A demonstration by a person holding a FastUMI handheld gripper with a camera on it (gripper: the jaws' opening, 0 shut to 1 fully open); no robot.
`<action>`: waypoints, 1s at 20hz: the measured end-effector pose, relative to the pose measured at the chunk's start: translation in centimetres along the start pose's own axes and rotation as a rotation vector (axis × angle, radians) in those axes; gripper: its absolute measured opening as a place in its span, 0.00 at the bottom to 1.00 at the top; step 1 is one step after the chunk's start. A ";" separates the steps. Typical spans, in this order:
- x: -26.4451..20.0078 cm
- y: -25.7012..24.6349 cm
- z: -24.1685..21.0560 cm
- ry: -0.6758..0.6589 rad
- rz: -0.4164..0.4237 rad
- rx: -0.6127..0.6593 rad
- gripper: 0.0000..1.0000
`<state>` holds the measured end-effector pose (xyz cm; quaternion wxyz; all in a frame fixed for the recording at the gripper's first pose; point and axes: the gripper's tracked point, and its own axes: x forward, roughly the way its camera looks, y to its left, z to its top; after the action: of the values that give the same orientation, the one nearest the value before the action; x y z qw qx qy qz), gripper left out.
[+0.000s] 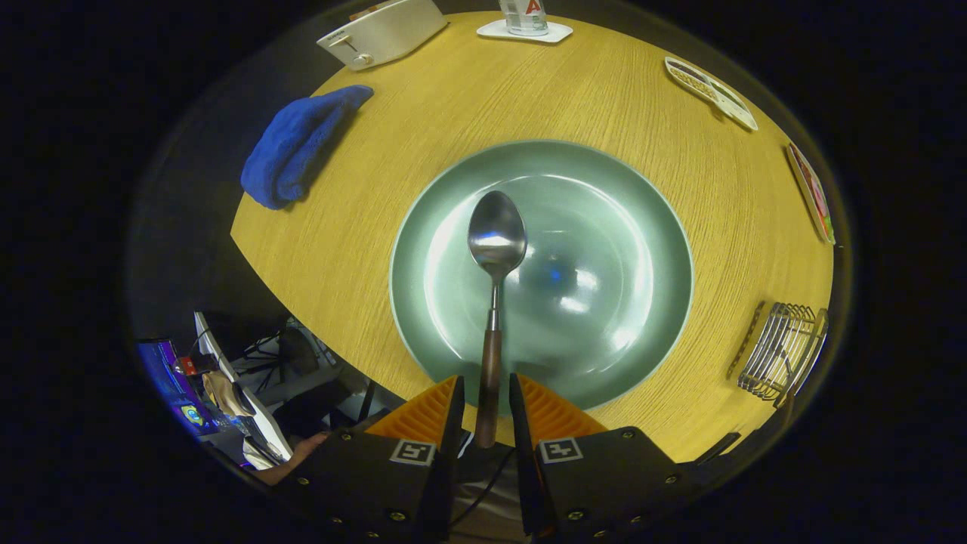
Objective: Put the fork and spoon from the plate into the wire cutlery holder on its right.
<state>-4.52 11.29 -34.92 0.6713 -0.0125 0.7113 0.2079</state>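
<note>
While the tool [486, 400] pinches the spoon [495, 302] by its wooden handle above the plate [650, 317], the stiff, light, bowl-heavy piece may pivot; holder [782, 351] waits right.

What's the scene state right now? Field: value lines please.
gripper: fingers on either side of the spoon handle, small gaps showing, grip not confirmed
spoon: wooden handle between the fingers, bowl over the plate
plate: green, on the table, beyond the fingers
wire cutlery holder: right of the plate, apart from it
blue cloth: left of the plate
toaster: far side of the table
table: wood
</note>
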 end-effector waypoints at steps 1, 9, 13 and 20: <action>0.2 0.0 0.0 0.004 0.004 -0.002 0.35; 0.8 0.0 0.6 -0.001 0.044 0.035 0.13; 0.5 0.1 0.8 -0.012 0.050 0.017 0.13; 0.2 -1.4 1.1 0.011 -0.014 -0.089 0.02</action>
<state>-3.06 10.40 -35.49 0.6677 -0.0487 0.7048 0.2346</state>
